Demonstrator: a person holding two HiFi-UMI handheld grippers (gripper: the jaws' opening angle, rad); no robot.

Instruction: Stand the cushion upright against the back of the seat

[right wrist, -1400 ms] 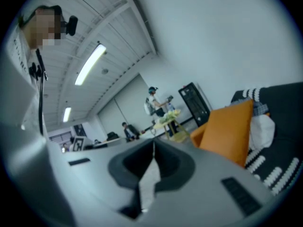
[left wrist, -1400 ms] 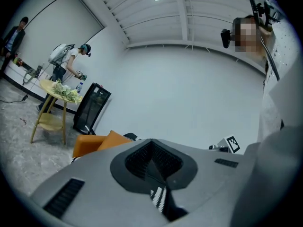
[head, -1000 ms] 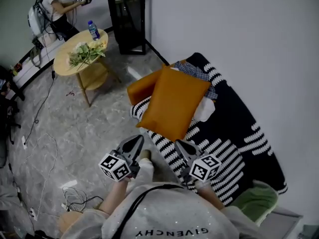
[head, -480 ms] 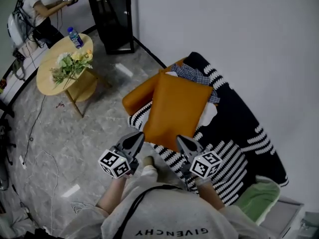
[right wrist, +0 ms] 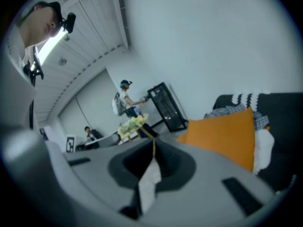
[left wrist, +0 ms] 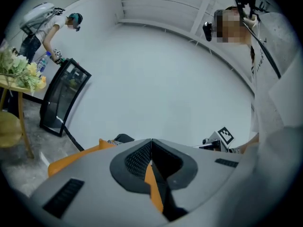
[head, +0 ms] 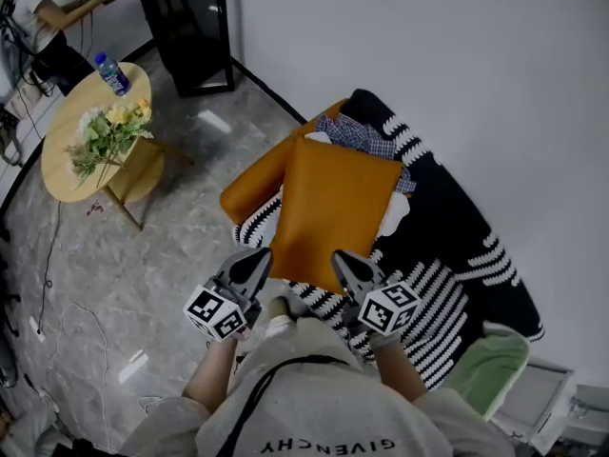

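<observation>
An orange cushion (head: 333, 208) lies flat-ish on a seat draped with a black-and-white striped blanket (head: 447, 255); its far end rests near a plaid cloth (head: 357, 136). My left gripper (head: 261, 254) is shut and empty, just short of the cushion's near left corner. Just off the near right edge, my right gripper (head: 341, 258) is also shut with nothing held. In the right gripper view the cushion (right wrist: 227, 134) sits ahead to the right of the shut right gripper (right wrist: 153, 144). The left gripper view shows the left gripper (left wrist: 151, 142) closed, with an orange edge (left wrist: 71, 158) at the left.
An orange seat arm (head: 252, 184) juts out left of the cushion. A round wooden table (head: 67, 122) with flowers and a bottle (head: 111, 72) stands far left, a black cabinet (head: 190, 27) at the wall, a person beside it. A green cloth (head: 485, 369) lies bottom right.
Both grippers have moved forward together towards the cushion's near edge, and the head view has shifted closer to the seat. The jaws stayed shut; the cushion has not moved.
</observation>
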